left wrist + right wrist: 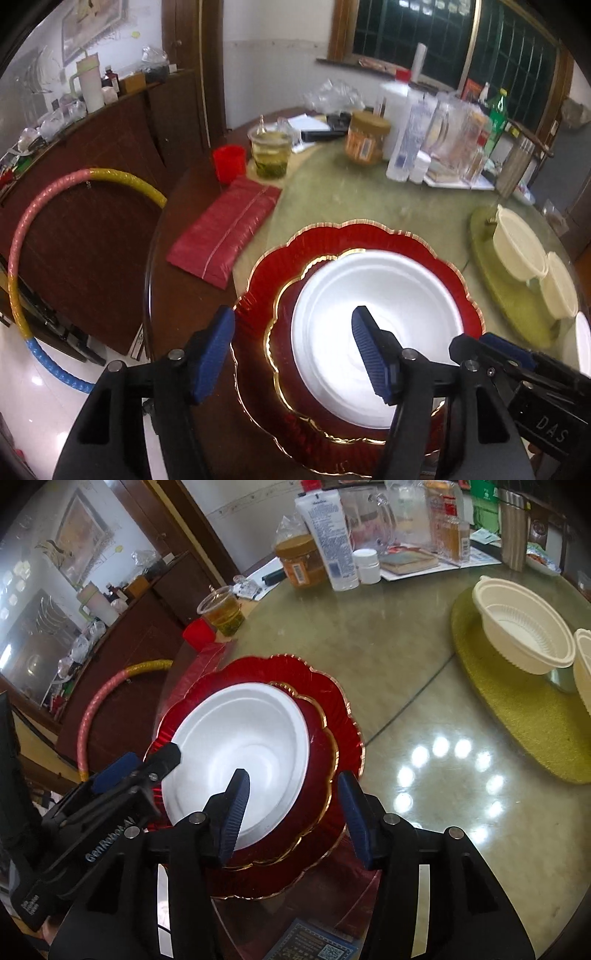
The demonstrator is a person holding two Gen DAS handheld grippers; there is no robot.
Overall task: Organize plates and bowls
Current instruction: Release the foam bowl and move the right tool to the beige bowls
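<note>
**Both hand-held grippers stand apart over a freshly stacked plate pile**

A white foam plate (240, 753) sits nested on a smaller red scalloped plate with a gold rim (314, 775), which in turn lies on a larger red scalloped plate (325, 686), all near the edge of the round, glossy greenish worktop (369, 646). The left hand-held gripper (291, 350) has its blue ribbed pads spread either side of the stack's near rim, clamping nothing. The right hand-held gripper (293, 812) is likewise apart, one pad over the white plate and the other over the red rim, with nothing between them.

Further along the worktop, two cream plastic bowls (524, 635) rest on a yellow-green oval mat (517, 716), well apart from the plates.

The step in hand appears to be letting go of the stack. To do it well, each gripper would best lift straight back, pads kept wide, so no rim is snagged and the white plate is not nudged off centre. The bowls probably come next.
</note>
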